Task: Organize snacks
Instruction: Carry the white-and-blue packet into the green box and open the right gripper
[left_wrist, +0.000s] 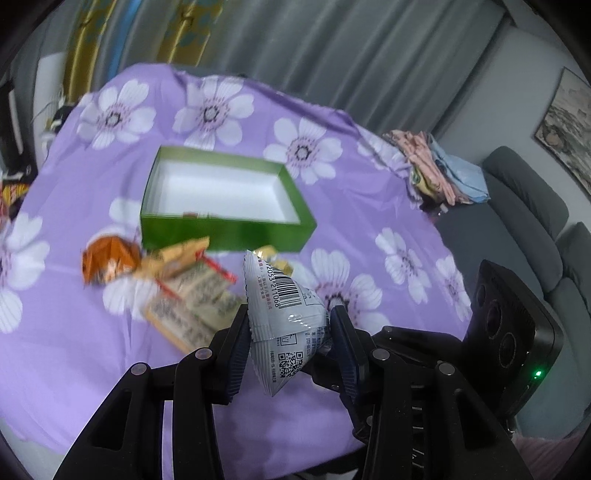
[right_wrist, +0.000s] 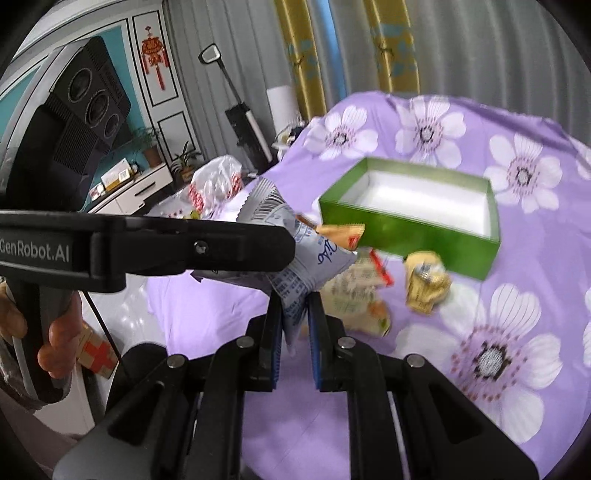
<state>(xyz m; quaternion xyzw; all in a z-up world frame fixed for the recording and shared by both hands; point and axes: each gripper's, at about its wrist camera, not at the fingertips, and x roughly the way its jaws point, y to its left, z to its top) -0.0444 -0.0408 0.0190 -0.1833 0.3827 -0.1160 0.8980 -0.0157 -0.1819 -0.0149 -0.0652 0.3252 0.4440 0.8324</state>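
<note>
I am holding the grey packet (left_wrist: 286, 314) with both grippers, left (left_wrist: 290, 332) and right (right_wrist: 293, 317) clenched on it, aiming for the green box (left_wrist: 225, 206), keeping level

Soft, even daylight is filtering through the curtains (left_wrist: 295, 48) at the top of both frames, casting hardly any shadows. Fisheye bending is curving the edges into dark corners. Motion blur is smearing the snack packets (left_wrist: 177, 280) mid-frame, while glare is glinting off the grey pouch (left_wrist: 284, 314).
</note>
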